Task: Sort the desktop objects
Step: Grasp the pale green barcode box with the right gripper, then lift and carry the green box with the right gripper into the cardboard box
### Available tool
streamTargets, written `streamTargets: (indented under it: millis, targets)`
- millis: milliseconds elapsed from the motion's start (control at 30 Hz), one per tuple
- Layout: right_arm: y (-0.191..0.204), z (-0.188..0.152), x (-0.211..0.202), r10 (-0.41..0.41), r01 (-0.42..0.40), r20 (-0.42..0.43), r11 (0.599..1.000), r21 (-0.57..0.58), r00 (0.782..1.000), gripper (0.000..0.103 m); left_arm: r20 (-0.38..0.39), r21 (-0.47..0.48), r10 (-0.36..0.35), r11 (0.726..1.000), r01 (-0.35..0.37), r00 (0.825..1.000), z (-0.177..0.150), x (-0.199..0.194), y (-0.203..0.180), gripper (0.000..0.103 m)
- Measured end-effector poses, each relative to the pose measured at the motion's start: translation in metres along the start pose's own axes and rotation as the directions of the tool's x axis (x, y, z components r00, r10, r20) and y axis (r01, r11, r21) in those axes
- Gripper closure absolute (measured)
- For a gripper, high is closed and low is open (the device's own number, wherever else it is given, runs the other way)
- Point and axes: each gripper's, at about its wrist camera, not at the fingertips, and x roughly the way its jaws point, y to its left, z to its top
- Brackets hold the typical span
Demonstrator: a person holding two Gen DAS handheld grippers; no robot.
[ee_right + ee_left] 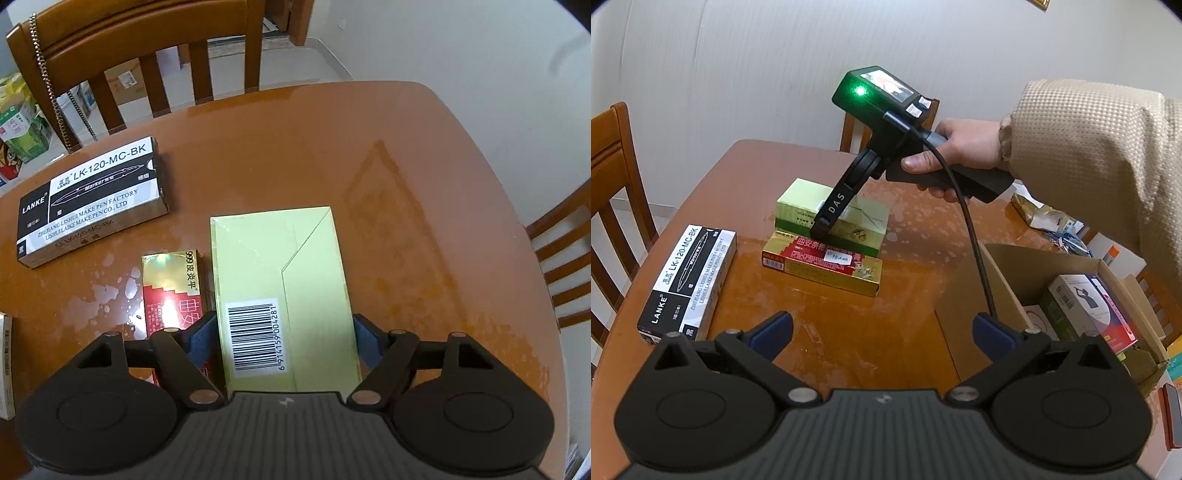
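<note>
A light green box (277,266) lies on top of a red and gold box (171,284) in the middle of the brown table (406,184). My right gripper (284,336) points steeply down over the stack, its blue pads against the green box's two long sides, shut on it. In the left wrist view one of its black fingers (833,208) rests along the green box (798,201), above the red and gold box (820,264). A black and white LANKE pen box (689,280) lies to the left. My left gripper (882,332) hangs open and empty above the table.
An open cardboard carton (997,280) holding several packs stands at the right. A person's hand (960,147) and beige sleeve hold the right gripper. Wooden chairs (110,55) stand around the table, and packages lie on the floor.
</note>
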Motion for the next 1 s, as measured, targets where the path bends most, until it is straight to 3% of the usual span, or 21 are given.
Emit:
streamTargets:
  millis: [200,500,733,1000]
  targets:
    - [-0.006,-0.002,0.001,-0.034,0.035,-0.01,0.989,0.147,0.999,0.025,0.005,0.004,-0.005,1.0,0.005,1.0,0.001,-0.004,-0.003,0.0]
    - [-0.016,-0.007,-0.017,-0.062,0.043,0.047,0.941,0.336,0.997,0.028,0.028,0.0,0.006,1.0,-0.006,1.0,0.002,-0.019,-0.002,0.0]
    - [-0.007,-0.016,-0.061,-0.061,-0.003,0.148,0.919,0.395,0.987,0.028,0.071,0.0,0.001,1.0,-0.001,0.997,0.005,-0.037,-0.003,0.0]
    - [0.004,-0.038,-0.128,-0.067,-0.064,0.269,0.89,0.451,0.961,0.028,0.101,0.028,-0.02,0.999,0.017,0.995,0.002,-0.059,-0.014,0.0]
